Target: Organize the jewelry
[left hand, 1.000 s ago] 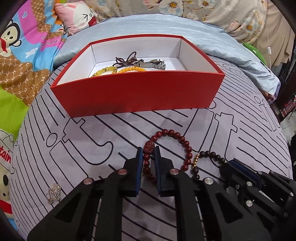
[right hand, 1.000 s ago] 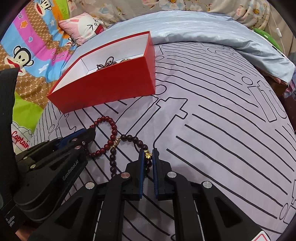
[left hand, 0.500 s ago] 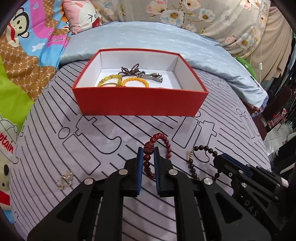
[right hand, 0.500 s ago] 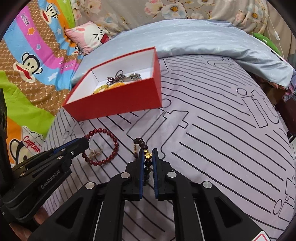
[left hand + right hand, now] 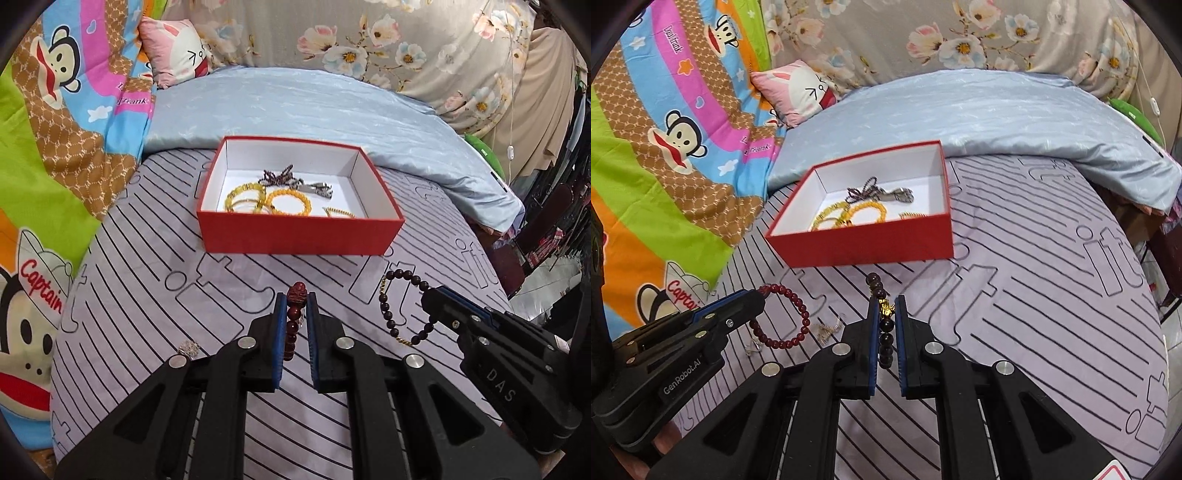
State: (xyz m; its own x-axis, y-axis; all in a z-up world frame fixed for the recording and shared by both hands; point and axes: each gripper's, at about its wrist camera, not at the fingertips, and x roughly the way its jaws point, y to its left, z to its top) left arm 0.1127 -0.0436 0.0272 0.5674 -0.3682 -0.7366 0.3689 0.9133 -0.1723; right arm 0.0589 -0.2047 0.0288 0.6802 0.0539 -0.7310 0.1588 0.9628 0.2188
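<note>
- 2 hand-held grippers in view. Left hand-held gripper (image 5: 295, 314) pinches a red bead bracelet (image 5: 294, 321) btwn its blue pads; the big carved bead sticks up past the tips.
- From the right wrist cam, that red bracelet (image 5: 783, 321) hangs as a loop off the left hand-held gripper (image 5: 759, 297), above the bed sheet.
- Right hand-held gripper (image 5: 886, 325) pinches a dark bead bracelet (image 5: 884, 325) w/ a gold charm sitting btwn the pads; beads stick out ahead of the tips.
- From the left wrist cam, the dark bracelet (image 5: 400, 306) hangs as a loop off the right hand-held gripper (image 5: 428, 299).
- 1 red box (image 5: 299, 236), white inside, open, on the striped bed sheet (image 5: 147, 288), ahead of both grippers, not touching either.
- In the box: 2 yellow bead bracelets (image 5: 266, 199), 1 dark bead strand (image 5: 277, 175), 1 silver metal piece (image 5: 316, 188), 1 thin gold chain (image 5: 340, 212).
- Loose on the sheet: 1 small silver trinket (image 5: 189, 348) near the left gripper; the right cam shows 2 small pieces (image 5: 827, 328) near the red loop, type unclear.
- 1 pink bunny pillow (image 5: 801, 92) far behind the box.
</note>
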